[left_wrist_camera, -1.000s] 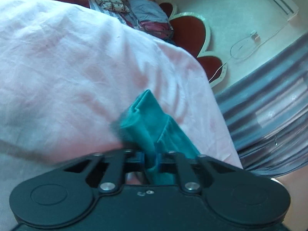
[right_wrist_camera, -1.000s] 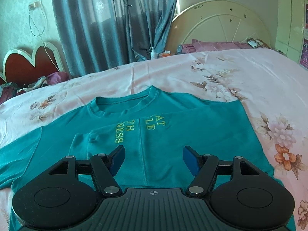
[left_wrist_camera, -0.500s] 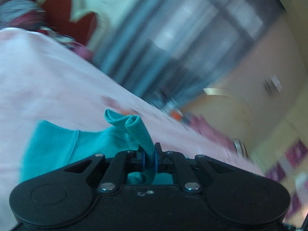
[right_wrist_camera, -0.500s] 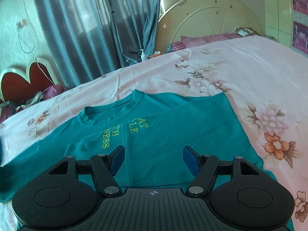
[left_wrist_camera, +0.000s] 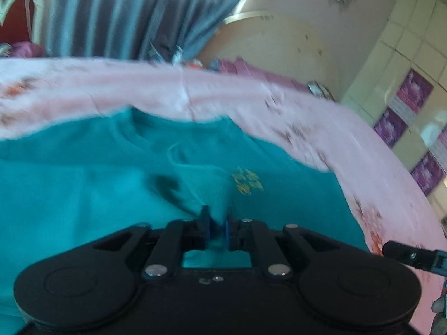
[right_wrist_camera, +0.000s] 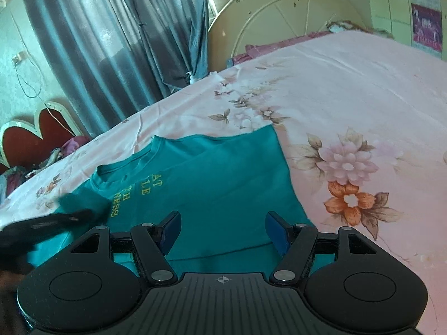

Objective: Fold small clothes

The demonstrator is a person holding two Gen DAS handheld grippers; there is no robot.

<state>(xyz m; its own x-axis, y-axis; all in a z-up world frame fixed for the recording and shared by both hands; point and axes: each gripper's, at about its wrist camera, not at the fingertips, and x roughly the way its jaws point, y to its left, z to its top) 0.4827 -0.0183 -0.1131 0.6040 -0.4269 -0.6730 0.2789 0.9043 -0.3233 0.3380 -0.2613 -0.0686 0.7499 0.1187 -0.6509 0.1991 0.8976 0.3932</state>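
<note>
A teal T-shirt (right_wrist_camera: 223,173) with yellow lettering lies on the pink floral bedsheet (right_wrist_camera: 349,89). It also shows in the left wrist view (left_wrist_camera: 83,195). My left gripper (left_wrist_camera: 217,223) is shut on the shirt's left sleeve (left_wrist_camera: 201,184) and holds it over the shirt's chest, near the lettering. That gripper shows blurred at the left of the right wrist view (right_wrist_camera: 47,223). My right gripper (right_wrist_camera: 222,231) is open and empty above the shirt's lower right part. Its tip shows at the right edge of the left wrist view (left_wrist_camera: 413,254).
Grey-blue curtains (right_wrist_camera: 111,42) hang behind the bed. A cream round headboard (right_wrist_camera: 282,19) stands at the far end. A red heart-shaped board (right_wrist_camera: 30,139) and a heap of clothes (right_wrist_camera: 42,162) lie at the left.
My left gripper has swung the sleeve from the bed's left side over onto the shirt's chest. The right gripper has shifted right and stayed open.
</note>
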